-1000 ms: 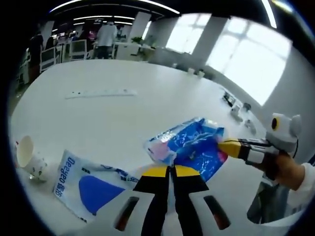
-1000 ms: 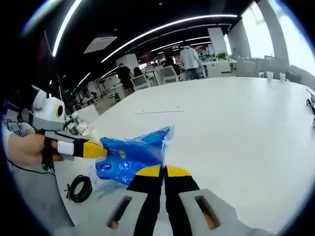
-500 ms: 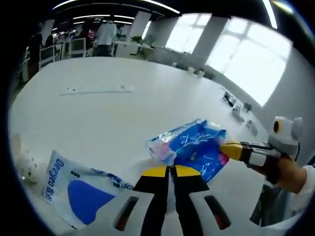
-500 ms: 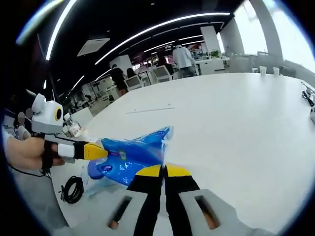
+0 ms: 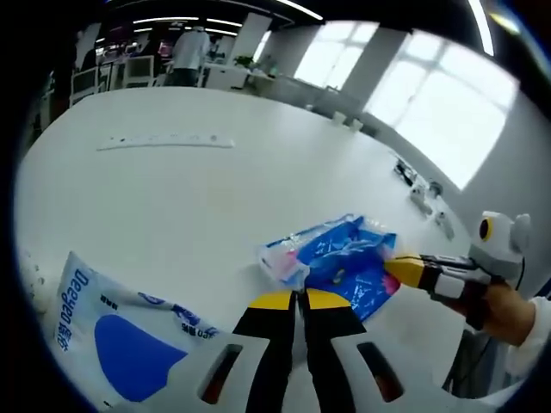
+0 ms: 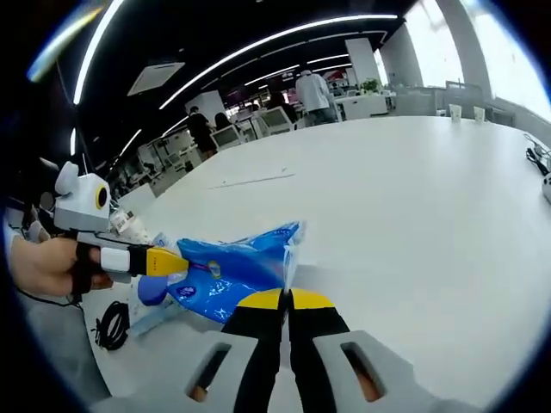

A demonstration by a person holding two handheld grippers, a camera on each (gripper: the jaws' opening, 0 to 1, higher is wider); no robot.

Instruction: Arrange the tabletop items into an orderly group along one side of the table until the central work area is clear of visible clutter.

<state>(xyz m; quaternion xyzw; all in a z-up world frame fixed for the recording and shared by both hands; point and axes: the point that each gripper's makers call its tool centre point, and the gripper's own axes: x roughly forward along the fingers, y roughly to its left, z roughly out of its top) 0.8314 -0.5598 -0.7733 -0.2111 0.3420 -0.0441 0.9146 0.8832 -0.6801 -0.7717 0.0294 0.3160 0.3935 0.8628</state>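
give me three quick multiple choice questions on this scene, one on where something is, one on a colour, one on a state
1. Where does the white power strip lie?
A. far across the table
B. on the floor
C. on the blue bag

2. What colour are the gripper fingers' tips?
A. red
B. yellow
C. green

3. How is the blue bag held?
A. lying free
B. by one gripper
C. by both grippers

Key: 1 A, it lies far up the table beyond the bag. 2 B, yellow bands cap the fingers. 3 C, left gripper and right gripper each pinch an end.

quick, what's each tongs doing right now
Left tongs: closed on the blue snack bag.
Right tongs: closed on the other end of the same bag.
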